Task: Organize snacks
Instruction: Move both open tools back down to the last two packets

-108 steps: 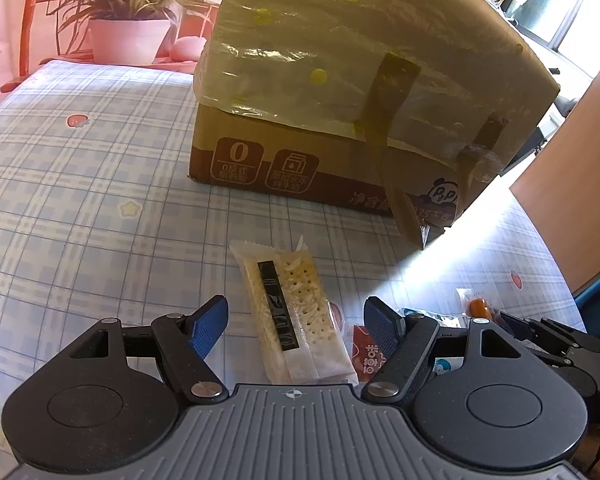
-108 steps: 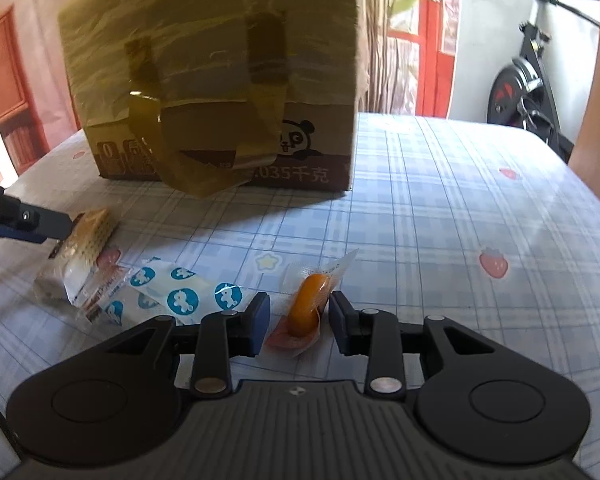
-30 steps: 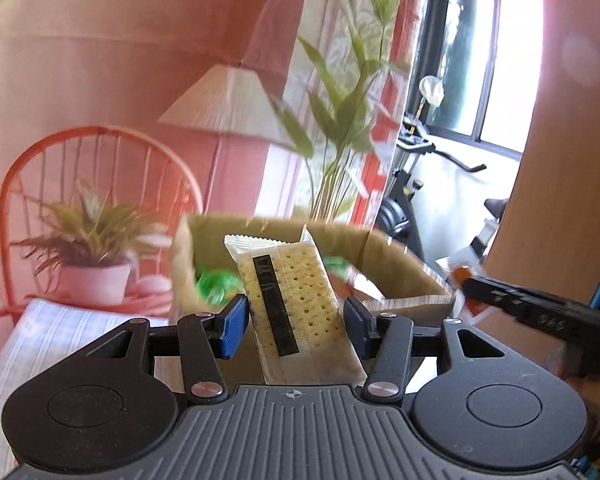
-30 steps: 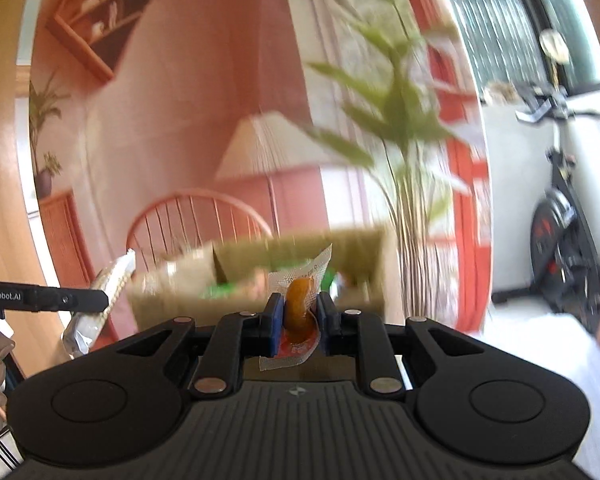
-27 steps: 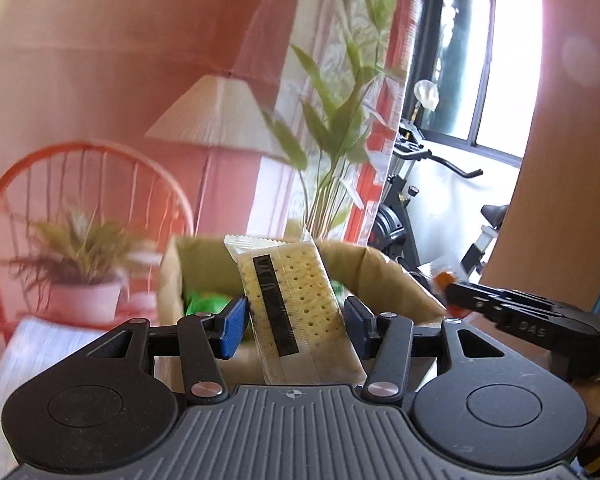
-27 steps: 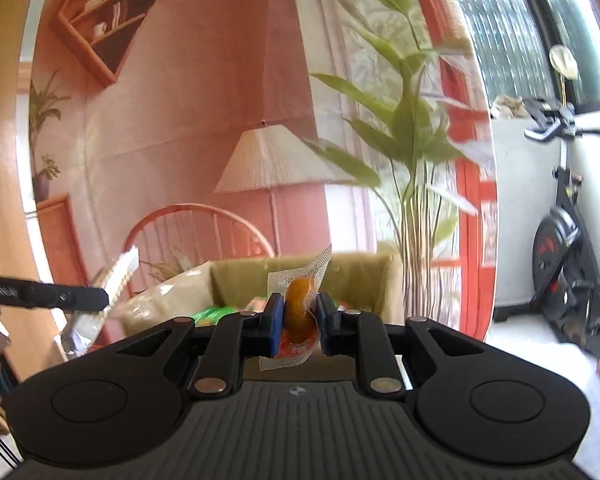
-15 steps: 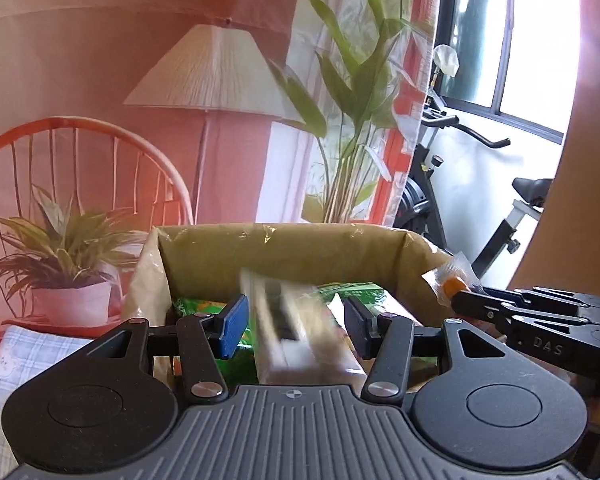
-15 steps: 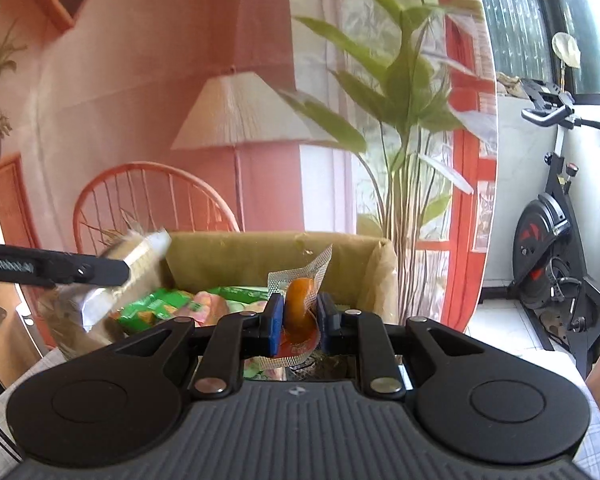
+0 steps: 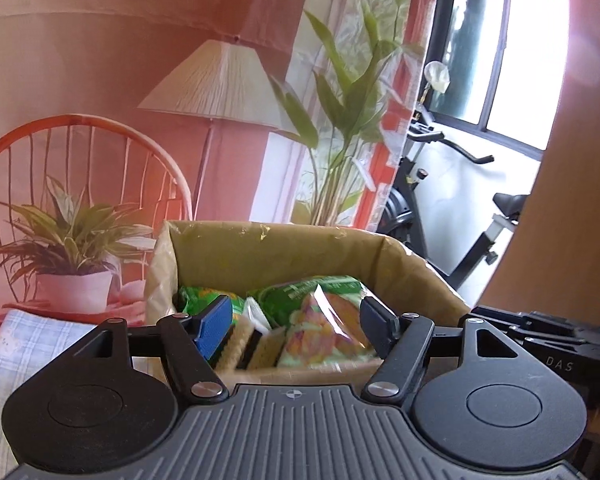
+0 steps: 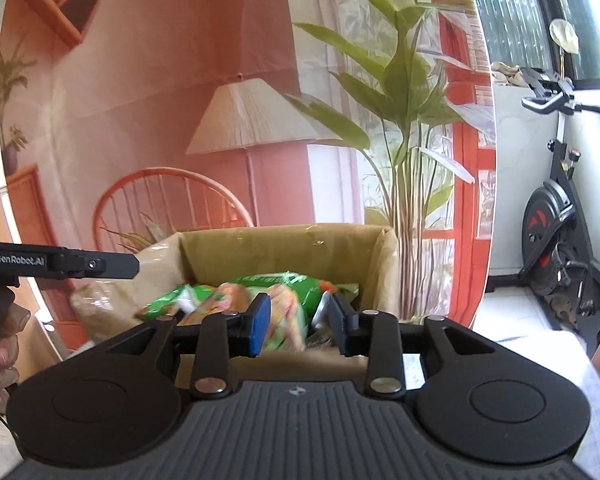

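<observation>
Box (image 9: 276,252) already holding green snack bags (image 9: 320,292) and cracker pack (image 9: 256,340); left gripper (image 9: 296,320) and right gripper (image 10: 298,318) above, both opening, nothing held. Leftover snacks unseen.

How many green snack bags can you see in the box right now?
2. One green snack bag sits at the left of the cardboard box, behind the cracker packet; a larger green snack bag lies centre-right. Others may be hidden underneath.
</observation>
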Available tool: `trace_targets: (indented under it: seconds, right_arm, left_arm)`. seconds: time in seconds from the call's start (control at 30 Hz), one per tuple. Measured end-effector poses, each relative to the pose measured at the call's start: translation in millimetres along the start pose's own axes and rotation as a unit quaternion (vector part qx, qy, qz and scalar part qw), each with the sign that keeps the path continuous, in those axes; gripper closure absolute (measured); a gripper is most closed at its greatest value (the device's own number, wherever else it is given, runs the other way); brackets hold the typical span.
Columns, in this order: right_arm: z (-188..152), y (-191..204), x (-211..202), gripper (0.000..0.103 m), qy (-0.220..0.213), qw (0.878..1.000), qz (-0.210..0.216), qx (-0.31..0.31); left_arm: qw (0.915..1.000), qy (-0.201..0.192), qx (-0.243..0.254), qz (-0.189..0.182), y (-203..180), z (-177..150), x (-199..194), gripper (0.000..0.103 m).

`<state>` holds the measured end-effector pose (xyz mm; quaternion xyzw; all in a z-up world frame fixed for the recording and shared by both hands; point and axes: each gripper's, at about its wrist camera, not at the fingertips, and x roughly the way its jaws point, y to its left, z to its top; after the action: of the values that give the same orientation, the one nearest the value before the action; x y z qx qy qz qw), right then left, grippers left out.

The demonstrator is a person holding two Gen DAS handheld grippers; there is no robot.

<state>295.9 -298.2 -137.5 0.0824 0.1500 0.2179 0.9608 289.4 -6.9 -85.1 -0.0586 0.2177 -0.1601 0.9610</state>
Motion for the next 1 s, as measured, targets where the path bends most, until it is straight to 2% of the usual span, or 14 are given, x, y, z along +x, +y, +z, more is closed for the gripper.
trace_targets:
  seconds: [0.17, 0.3, 0.4, 0.6, 0.77, 1.0]
  right_arm:
    - [-24.5, 8.1, -30.0, 0.067, -0.003, 1.0, 0.019, 0.013]
    - [-52.3, 14.2, -45.5, 0.067, 0.011, 1.0, 0.026, 0.004]
    - [-77.7, 16.4, -49.5, 0.067, 0.038, 0.999, 0.027, 0.0]
    - [-129.8, 15.1, -47.4, 0.067, 0.103, 0.994, 0.021, -0.003]
    - [-165.1, 24.2, -46.2, 0.05, 0.148, 0.987, 0.027, -0.052]
    - [-189.4, 41.9, -46.2, 0.026, 0.167, 0.979, 0.039, -0.112]
  left_arm:
    - [0.9999, 0.009, 0.002, -0.012, 1.3, -23.4, -30.5, 0.03]
    - [0.9991, 0.033, -0.015, -0.023, 6.7, -54.0, -42.0, 0.027]
    - [0.9982, 0.053, -0.015, -0.024, 6.7, -79.1, -39.7, 0.023]
    - [0.9937, 0.1, -0.047, -0.017, 10.0, -129.1, -19.1, 0.023]
    - [0.9902, 0.127, -0.056, -0.012, 11.9, -157.4, -6.4, 0.023]
    - [0.9862, 0.154, -0.061, -0.001, 22.6, -180.4, 1.4, 0.023]
